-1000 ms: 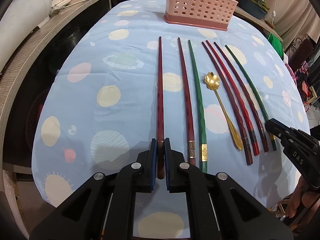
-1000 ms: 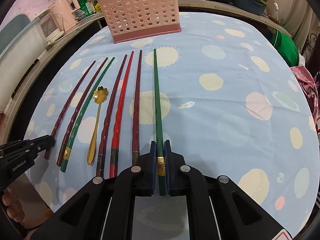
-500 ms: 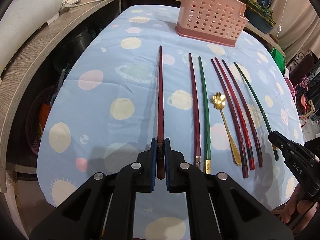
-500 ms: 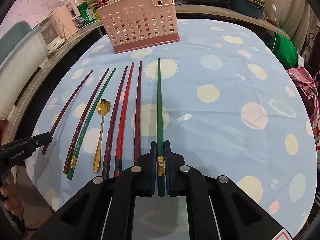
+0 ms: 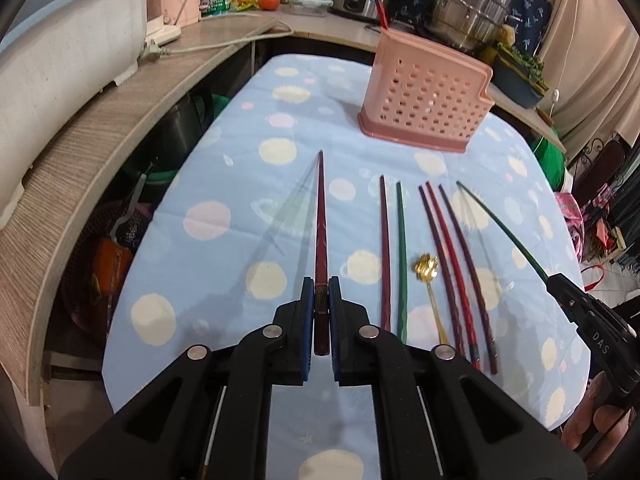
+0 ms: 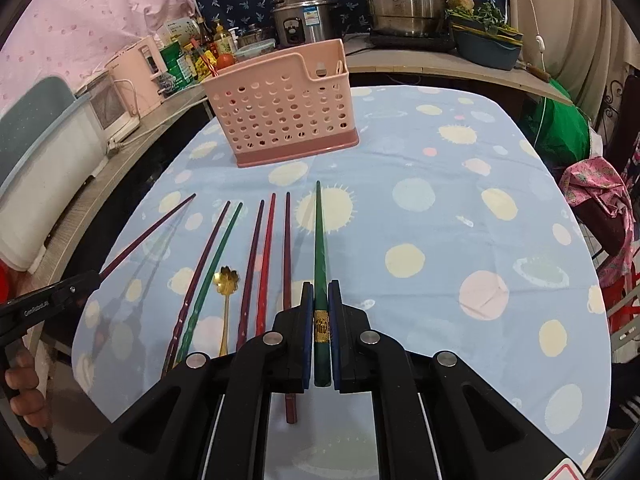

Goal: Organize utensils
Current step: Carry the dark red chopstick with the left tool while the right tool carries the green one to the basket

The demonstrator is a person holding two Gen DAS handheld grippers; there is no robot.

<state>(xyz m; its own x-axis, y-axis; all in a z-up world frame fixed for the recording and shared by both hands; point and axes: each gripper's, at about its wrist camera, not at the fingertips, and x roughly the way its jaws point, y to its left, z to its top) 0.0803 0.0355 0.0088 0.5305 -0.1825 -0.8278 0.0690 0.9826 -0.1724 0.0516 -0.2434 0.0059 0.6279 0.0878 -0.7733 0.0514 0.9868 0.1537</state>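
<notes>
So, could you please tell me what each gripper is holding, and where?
Left gripper: dark red chopstick, near its thick end. Right gripper: green chopstick, at its gold band.

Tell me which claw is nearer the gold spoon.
Right, though it is close. The right claw grips a green chopstick three sticks from the gold spoon; the left claw holds a dark red chopstick across a wider gap.

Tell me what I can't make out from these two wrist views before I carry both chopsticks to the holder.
- Pink holder: its compartments, hidden by its own perforated wall in both views.
- Gold spoon: handle end, covered by the left gripper in the left view.
- Row of chopsticks: near ends, hidden behind the right gripper in the right view.
- Dark red chopstick and green chopstick: whether their tips have cleared the cloth.
</notes>
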